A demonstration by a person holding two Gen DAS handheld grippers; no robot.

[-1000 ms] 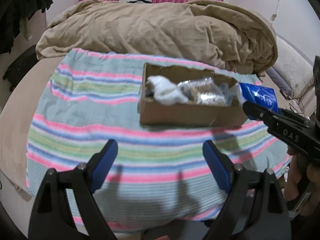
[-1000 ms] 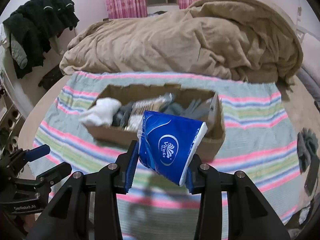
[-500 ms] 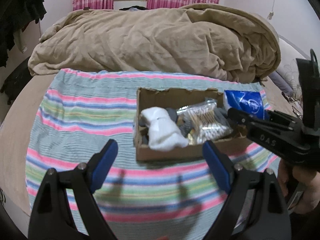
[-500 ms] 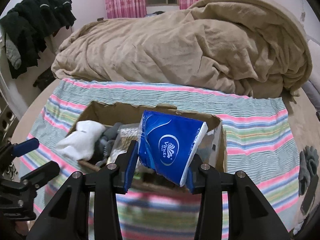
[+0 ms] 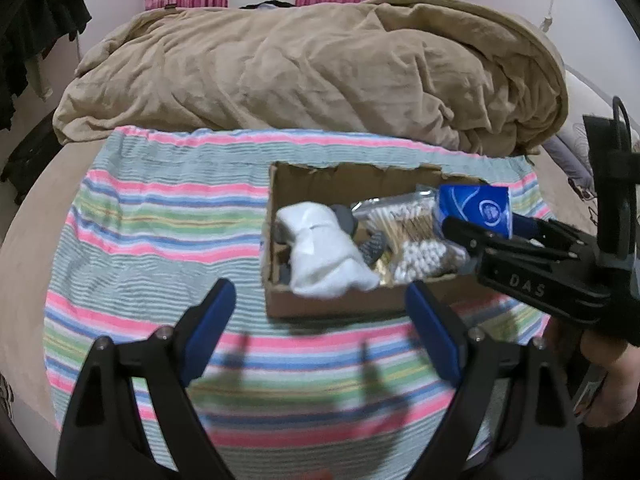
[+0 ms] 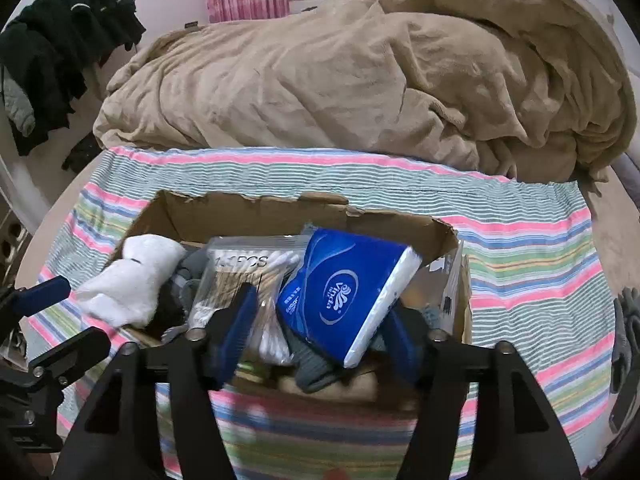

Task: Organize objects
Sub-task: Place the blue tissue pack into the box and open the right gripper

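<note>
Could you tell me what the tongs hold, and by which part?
Nothing: the right tongs stand open around the blue plastic tissue pack; the left tongs are open, empty.

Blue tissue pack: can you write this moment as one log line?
right gripper: open, around blue plastic tissue pack | pack: in brown cardboard box | left gripper: open, empty

Socks (image 5: 324, 256), swabs (image 5: 412, 236) and tissues (image 6: 344, 292) crowd the box (image 5: 332, 308).

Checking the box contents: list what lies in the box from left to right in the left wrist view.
White cloth → cotton swab bag → blue tissue pack, at the right end of the box, between the right gripper's fingers.
</note>
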